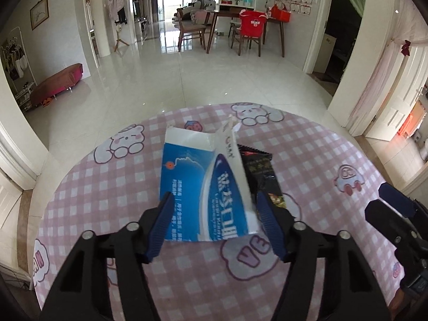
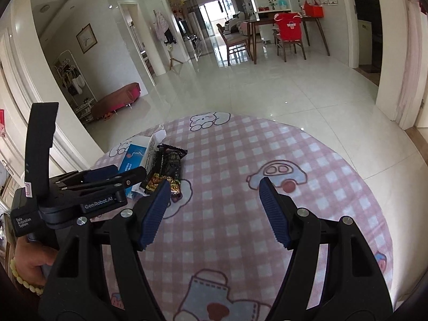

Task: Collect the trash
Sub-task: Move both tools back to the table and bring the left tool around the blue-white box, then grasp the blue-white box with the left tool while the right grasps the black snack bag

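blue box [image 1: 203, 187] between open left tongs [image 1: 215, 206], black wrapper [image 1: 263, 171] beside

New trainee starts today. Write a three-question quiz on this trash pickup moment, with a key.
1. True or false: the left gripper is shut on the blue box.
2. What lies right of the box? A) black wrapper B) bottle C) spoon
3. Fill in: the right gripper holds ____.

Key: 1 false, its fingers are open either side of the box; 2 A, the black wrapper; 3 nothing, it is open over the tablecloth.
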Motion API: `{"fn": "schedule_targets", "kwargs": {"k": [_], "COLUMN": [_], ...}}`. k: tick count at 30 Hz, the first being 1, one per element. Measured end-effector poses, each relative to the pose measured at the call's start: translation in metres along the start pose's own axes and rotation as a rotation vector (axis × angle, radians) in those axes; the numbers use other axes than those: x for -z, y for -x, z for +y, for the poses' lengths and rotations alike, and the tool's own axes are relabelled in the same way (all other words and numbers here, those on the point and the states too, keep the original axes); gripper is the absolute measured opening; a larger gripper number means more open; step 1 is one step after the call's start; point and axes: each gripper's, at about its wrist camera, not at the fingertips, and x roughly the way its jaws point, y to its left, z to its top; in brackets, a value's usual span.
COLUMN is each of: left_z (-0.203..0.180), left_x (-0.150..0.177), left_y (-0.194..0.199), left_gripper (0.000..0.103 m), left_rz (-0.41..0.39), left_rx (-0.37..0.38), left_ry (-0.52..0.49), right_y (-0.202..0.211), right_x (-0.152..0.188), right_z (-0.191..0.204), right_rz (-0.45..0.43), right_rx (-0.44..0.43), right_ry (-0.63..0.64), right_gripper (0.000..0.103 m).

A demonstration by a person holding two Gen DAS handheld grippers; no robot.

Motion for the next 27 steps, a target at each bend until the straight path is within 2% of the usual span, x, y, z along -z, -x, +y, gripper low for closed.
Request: {"fn": "schedule_targets", "kwargs": {"k": [4,6,7,8,12,19,22,24,25,27], "left_z": [0.001,0.004,0.006,0.008,0.019,0.039,0.046,0.048,0.047,0.045], "left_x": [0.001,0.002,0.003,0.004,0.008,0.012,0.012,0.012,0.012,0.015], "left_y": [-0.011,-0.015,-0.017,-0.018,-0.013,0.002,0.011,0.015,0.017,0.021], "left_gripper": [0.061,0.052,0.037,0.033,0.029,0.027,0.027,0.027,0.027,0.027], "left_rz": [0.024,0.029,0.042,0.051,0.032,-0.011,-0.030,-0.036,-0.038,-0.042], "left_rx": [-0.002,0.011,0.033,0.045,0.056,0.018,0.013,0.006,0.006,0.010], "left_ry": [-0.010,-0.010,-0.004,0.001,0.023,0.052,0.069,0.066,0.065,0.061], "right_y": [-0.016,-0.027,-0.032,-0.035,-0.050,-0.082,-0.094,-0.100,-0.102,-0.102], "right_x": [-0.006,-0.008,-0.008,-0.008,-0.010,-0.016,-0.016,-0.014,-0.013,-0.011], "right_z": [0.005,0.007,0.009,0.011,0.022,0.034,0.044,0.055,0.059,0.064], "right_rz": [0.023,0.048,0.060,0.069,0.100,0.160,0.187,0.194,0.197,0.202], "right_rx": [-0.008,-0.019,-0.025,-0.029,-0.044,-0.050,-0.056,-0.031,-0.010,0.025], "right_ry": [0.002,-0.005,-0.006,-0.003,0.023,0.038,0.081,0.140,0.172,0.217], "right_gripper": [0.068,0.068,0.068,0.068,0.068,0.068,0.067,0.053,0.032,0.026]}}
